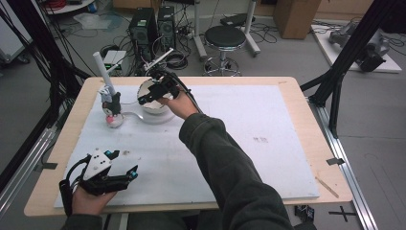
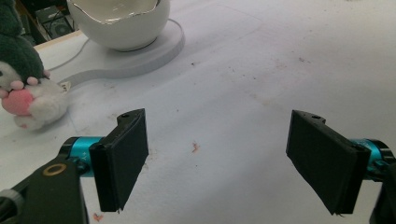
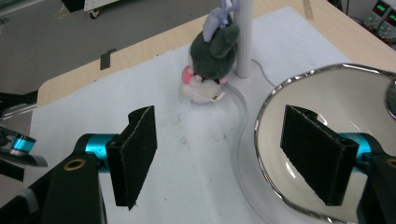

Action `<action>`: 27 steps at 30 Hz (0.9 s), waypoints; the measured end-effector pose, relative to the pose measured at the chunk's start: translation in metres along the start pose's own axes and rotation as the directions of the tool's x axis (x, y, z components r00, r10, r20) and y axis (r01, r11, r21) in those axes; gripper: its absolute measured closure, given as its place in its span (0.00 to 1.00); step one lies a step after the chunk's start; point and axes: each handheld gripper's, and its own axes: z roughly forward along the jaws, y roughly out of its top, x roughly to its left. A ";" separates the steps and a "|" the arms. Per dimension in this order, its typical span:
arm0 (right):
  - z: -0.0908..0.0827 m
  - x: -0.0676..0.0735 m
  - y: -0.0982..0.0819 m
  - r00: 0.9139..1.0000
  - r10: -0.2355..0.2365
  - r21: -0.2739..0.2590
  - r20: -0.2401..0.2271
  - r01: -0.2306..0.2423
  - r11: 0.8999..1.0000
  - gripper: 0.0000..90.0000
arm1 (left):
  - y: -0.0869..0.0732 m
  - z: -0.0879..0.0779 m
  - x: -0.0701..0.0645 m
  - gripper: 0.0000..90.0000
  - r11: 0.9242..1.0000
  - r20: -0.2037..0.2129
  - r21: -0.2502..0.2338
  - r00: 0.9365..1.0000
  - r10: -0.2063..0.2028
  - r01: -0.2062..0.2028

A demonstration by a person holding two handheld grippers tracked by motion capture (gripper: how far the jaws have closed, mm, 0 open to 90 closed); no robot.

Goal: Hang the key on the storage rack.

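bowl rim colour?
Silver, on a white bowl; clearest in the right gripper view.

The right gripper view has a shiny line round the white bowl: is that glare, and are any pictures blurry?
Right gripper view: the bowl has a silvery rim that catches the light; the plush toy is fairly sharp. Left gripper view: the black pads close to the lens look soft, and the mat shows even light with faint shadows. High view: slightly soft, no strong glare.

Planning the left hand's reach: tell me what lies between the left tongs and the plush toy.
Nothing: in the left gripper view, only bare white mat lies between the open left tongs and the plush toy.
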 end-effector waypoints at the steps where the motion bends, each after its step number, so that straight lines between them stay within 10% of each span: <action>1: -0.002 0.000 -0.002 1.000 0.006 -0.005 0.004 -0.006 1.000 0.29 | 0.000 0.000 0.000 0.23 1.000 0.000 0.001 1.000 0.000 0.000; 27: -0.046 0.009 -0.025 0.999 -0.018 -0.056 0.027 0.019 0.998 0.22 | 0.000 0.004 0.000 0.23 1.000 -0.001 0.008 1.000 0.002 -0.002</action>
